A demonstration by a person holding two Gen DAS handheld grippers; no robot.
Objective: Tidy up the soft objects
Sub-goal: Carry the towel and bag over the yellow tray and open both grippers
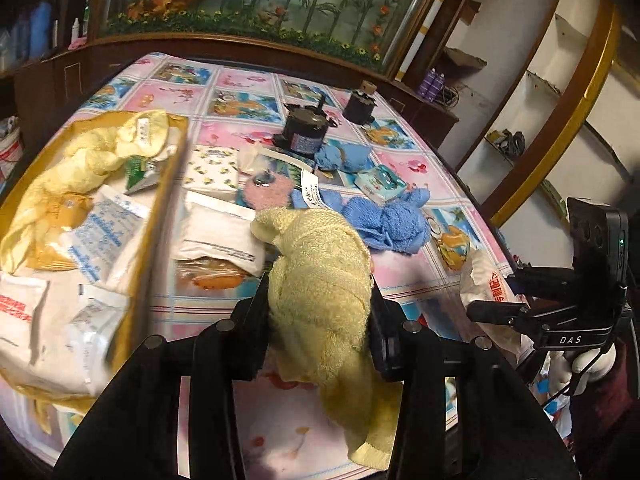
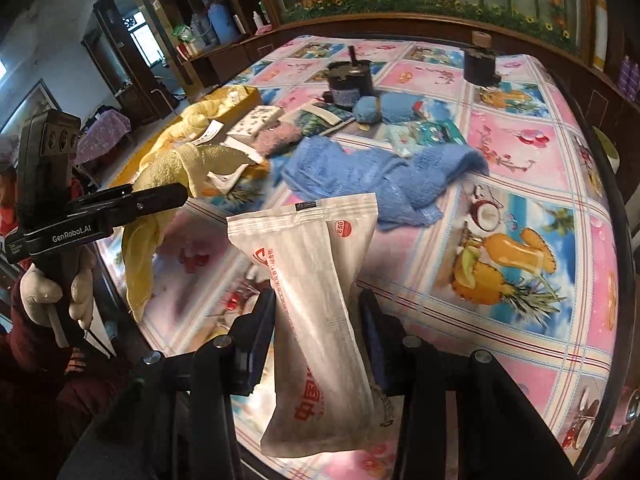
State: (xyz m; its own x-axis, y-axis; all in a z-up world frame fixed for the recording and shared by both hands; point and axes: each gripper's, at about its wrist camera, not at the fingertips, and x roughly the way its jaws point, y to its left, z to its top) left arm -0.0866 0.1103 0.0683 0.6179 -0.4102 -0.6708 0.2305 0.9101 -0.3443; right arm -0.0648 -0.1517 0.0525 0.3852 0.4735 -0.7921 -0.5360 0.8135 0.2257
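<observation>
My left gripper (image 1: 318, 292) is shut on a yellow towel (image 1: 320, 280) and holds it above the table, right of the yellow box (image 1: 168, 184). The box holds another yellow towel (image 1: 92, 156) and several white packets (image 1: 104, 236). My right gripper (image 2: 316, 300) is shut on a white tissue packet (image 2: 316, 300) with red print, lifted over the table's near edge. The right gripper also shows in the left wrist view (image 1: 496, 312). The left gripper (image 2: 176, 196) with its yellow towel (image 2: 180, 172) shows in the right wrist view. A blue towel (image 2: 360, 176) lies mid-table.
Two dark cans (image 1: 304, 128) (image 1: 360, 106) stand at the far side of the patterned tablecloth (image 2: 500, 184). A pink cloth (image 1: 268, 192), a floral tissue pack (image 1: 212, 168), a small teal pack (image 1: 380, 184) and a white packet (image 1: 220, 232) lie around the blue towels.
</observation>
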